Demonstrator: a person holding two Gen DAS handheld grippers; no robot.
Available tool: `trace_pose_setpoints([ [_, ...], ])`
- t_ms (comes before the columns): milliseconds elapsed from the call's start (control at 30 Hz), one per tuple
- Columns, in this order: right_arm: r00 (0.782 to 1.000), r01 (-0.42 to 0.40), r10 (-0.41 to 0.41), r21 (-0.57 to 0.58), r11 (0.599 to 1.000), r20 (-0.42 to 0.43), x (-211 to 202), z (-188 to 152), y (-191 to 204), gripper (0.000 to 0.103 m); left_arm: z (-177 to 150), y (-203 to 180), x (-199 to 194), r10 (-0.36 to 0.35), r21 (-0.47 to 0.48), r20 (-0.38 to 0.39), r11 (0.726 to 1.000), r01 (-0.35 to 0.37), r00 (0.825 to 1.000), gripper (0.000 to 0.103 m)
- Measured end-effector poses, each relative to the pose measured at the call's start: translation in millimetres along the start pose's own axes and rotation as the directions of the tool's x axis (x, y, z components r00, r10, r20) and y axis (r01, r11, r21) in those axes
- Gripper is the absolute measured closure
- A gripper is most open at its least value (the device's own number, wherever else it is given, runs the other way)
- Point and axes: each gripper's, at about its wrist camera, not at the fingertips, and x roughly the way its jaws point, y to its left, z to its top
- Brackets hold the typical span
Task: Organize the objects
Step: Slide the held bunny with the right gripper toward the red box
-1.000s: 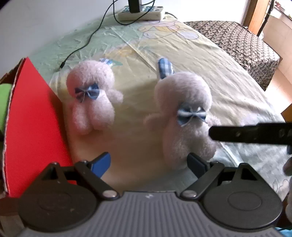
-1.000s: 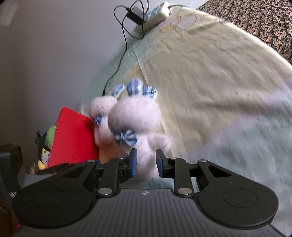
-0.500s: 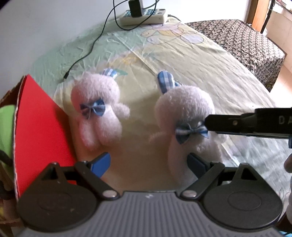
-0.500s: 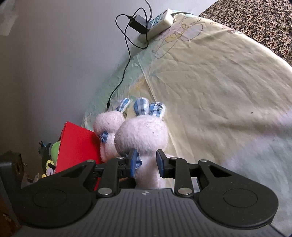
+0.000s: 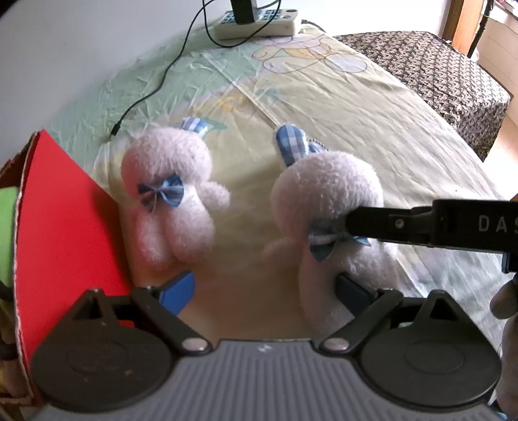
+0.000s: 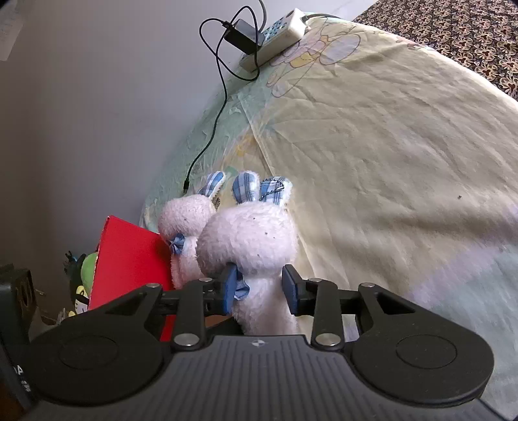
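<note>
Left wrist view
Bunnies: two pink plush rabbits with blue checked ears and bow ties lie on their backs on the bed sheet [image 5: 372,107], heads toward the far edge.
Left bunny [image 5: 171,194]: lies just beside the red box flap [image 5: 64,226] at the bed's left edge, its side touching or nearly touching the flap.
Right bunny [image 5: 323,194]: lies apart from the left one, with bare sheet between them.
Left gripper [image 5: 265,290]: released, jaws spread wide, empty; its blue pad is near the left bunny's feet and its dark finger is by the right bunny's lower body.
Right gripper [image 5: 348,223]: reaches in from the right edge, its black finger at the right bunny's neck, over the bow tie.
Hand [image 5: 505,304]: part of a person's hand shows at the right edge.
Far edge of bed: a white power strip [image 5: 259,21] with a black adapter plugged in; a black cable [image 5: 162,77] runs toward the left bunny, its loose end on the sheet.
Patterned cover [image 5: 437,64]: dark, at the bed's far right corner.

Right wrist view
Right gripper [image 6: 259,286]: partly spread, its two blue pads either side of the right bunny [image 6: 249,239] at the neck; the left pad touches the bow tie, the right pad stands just clear of the plush, so no grip.
Left bunny [image 6: 187,220]: behind and beside the right one, against the red box flap [image 6: 129,259].
Green toy [image 6: 87,268]: seen past the flap, at the bed's left edge.
</note>
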Motion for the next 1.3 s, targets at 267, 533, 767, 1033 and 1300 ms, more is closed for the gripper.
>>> trace_pose_setpoints([
  [267, 1.000, 0.001, -0.001, 0.009, 1.000, -0.005, 4, 2, -2, 0.066, 2, 3, 3, 0.000, -0.004, -0.003, 1.000, 0.000, 1.000, 0.004],
  [533, 1.000, -0.004, 0.004, 0.019, 1.000, -0.015, 8, 3, -5, 0.060, 3, 7, 7, -0.004, -0.018, -0.011, 1.000, 0.004, 1.000, 0.001],
  [767, 1.000, -0.009, 0.010, 0.026, 1.000, -0.025, 12, 4, -6, 0.055, 4, 9, 9, -0.008, -0.027, -0.014, 1.000, 0.008, 1.000, 0.001],
  [1033, 0.999, -0.027, 0.027, 0.025, 0.999, -0.036, 15, 5, -6, 0.054, 1, 17, 4, -0.035, -0.042, 0.007, 0.999, 0.035, 0.999, 0.003],
  [1300, 0.997, -0.052, 0.053, 0.033, 0.998, -0.058, 21, 7, -6, 0.053, 0, 28, -12, -0.104, -0.076, 0.081, 0.991, 0.110, 0.991, 0.003],
])
